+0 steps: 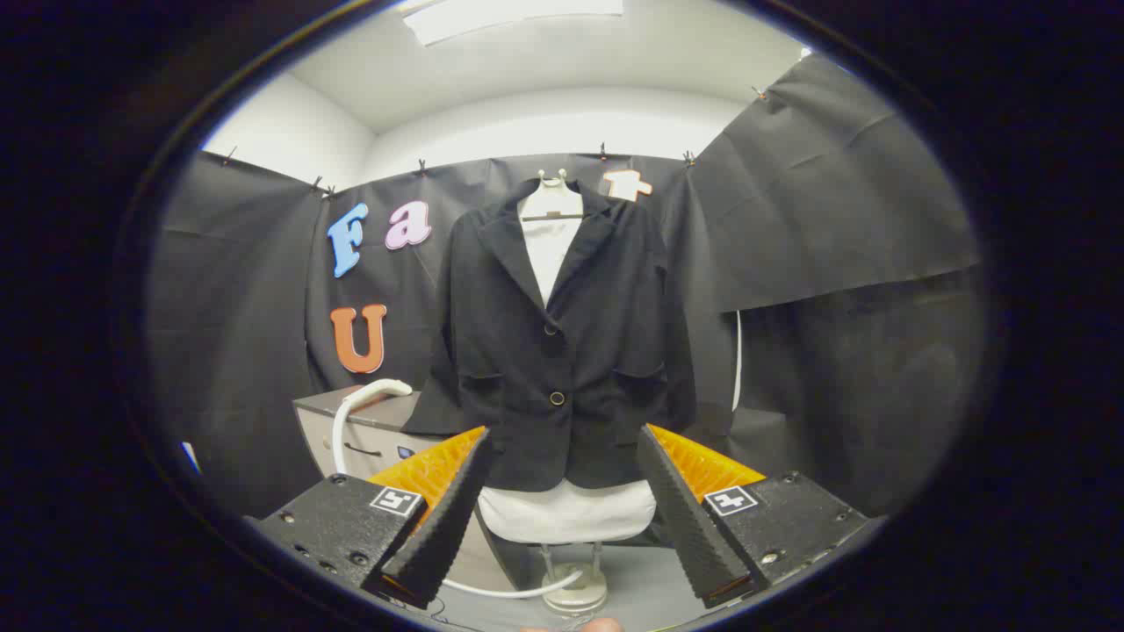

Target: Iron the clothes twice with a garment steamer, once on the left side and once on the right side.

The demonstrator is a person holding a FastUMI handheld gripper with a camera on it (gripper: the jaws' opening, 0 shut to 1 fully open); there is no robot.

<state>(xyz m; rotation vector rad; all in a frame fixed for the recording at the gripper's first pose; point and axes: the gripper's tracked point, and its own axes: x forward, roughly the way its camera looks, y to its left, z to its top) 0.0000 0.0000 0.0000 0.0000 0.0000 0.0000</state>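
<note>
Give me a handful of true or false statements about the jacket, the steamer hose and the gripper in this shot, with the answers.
1. The gripper is open with nothing between its fingers. True.
2. The black jacket lies folded on the table. False: it hangs on a white mannequin form, beyond the fingers.
3. The jacket has two buttons down the front. True: one sits at mid chest, one lower.
4. The white steamer hose is clamped in the gripper. False: it curves up beside a grey cabinet, next to the jacket and apart from the fingers.
5. The mannequin stands on a round base. True.
6. A red shirt shows under the jacket. False: the form under it is white.
</note>
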